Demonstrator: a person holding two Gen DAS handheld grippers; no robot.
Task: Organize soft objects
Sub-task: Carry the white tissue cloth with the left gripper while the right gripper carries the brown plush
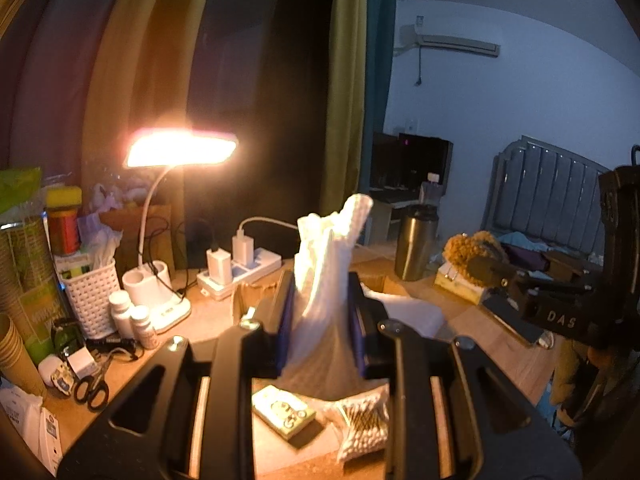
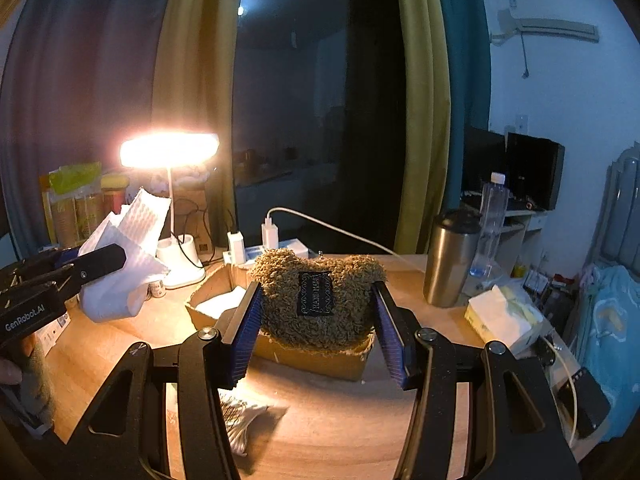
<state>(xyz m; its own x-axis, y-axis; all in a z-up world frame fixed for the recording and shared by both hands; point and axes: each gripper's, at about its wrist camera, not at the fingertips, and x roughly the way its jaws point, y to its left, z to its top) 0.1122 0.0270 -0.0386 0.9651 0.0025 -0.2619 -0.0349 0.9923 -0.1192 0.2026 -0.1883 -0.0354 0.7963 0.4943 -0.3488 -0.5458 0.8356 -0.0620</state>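
The white foam sheet (image 1: 328,280) looks soft, matt and finely dimpled; the brown pouch (image 2: 320,296) is shaggy, curly pile with a black woven label. Gripper pads (image 2: 244,336) are ribbed blue rubber on matt black plastic. The tumbler (image 2: 450,258) is brushed metal, the box (image 2: 320,360) raw cardboard, the tabletop (image 2: 340,420) smooth pale wood

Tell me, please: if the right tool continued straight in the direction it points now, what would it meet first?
The right tool is shut on the brown fuzzy pouch. Straight beyond that lies the open cardboard box, with the power strip behind. The box likely comes first, though depth is uncertain.
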